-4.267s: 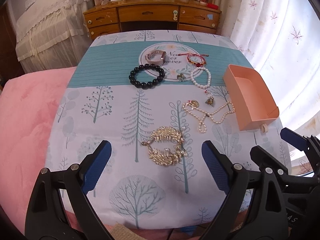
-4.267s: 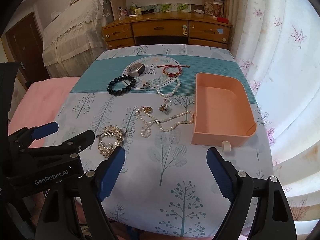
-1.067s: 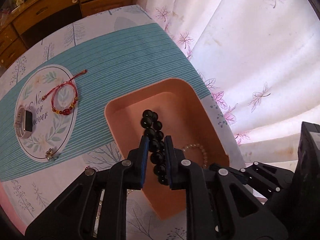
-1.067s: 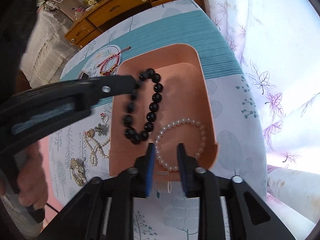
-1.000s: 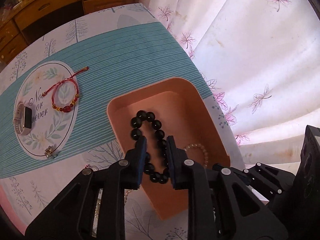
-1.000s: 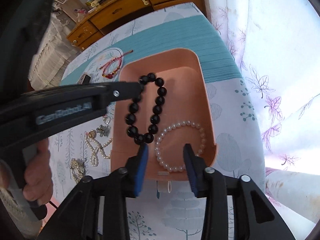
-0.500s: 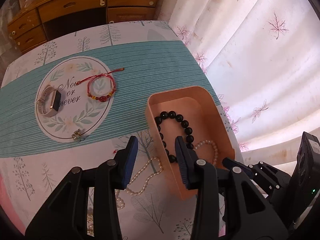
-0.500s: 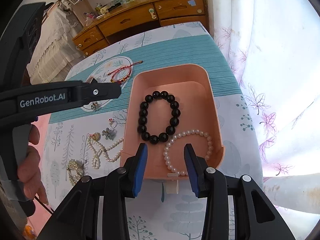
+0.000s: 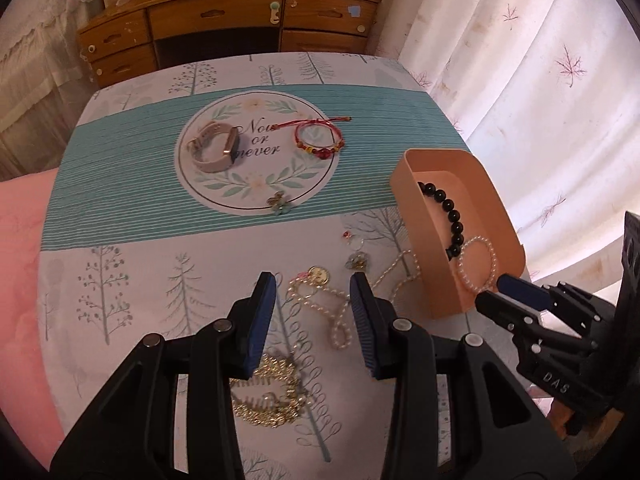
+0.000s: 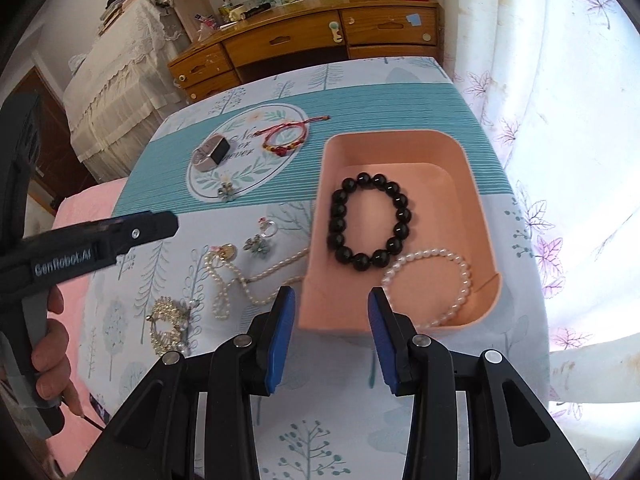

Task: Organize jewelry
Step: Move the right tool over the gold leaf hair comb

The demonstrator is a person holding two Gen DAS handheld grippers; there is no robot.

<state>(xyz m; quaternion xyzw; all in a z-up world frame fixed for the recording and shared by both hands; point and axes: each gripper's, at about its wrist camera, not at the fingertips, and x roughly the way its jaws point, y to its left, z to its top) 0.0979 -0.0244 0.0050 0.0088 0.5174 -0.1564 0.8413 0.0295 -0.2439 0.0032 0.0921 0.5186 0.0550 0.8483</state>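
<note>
Two pieces already lie inside the peach tray [image 10: 476, 184]: the black bead bracelet [image 10: 368, 222] and, touching it on the near side, a pearl bracelet [image 10: 430, 286]. The rest waits on the tree-print cloth [image 9: 160, 264] left of the tray: a pearl necklace [image 9: 340, 300] just beside its wall, a gold chain piece [image 9: 268, 396] farther off, a red cord bracelet [image 9: 320, 142], a beige watch [image 9: 214, 152] and a few small charms, perhaps earrings. The left gripper [image 9: 314, 320] hangs over the necklace, jaws spread and empty; the right gripper [image 10: 330, 338] waits at the tray's near end, likewise parted, gripping nothing.
</note>
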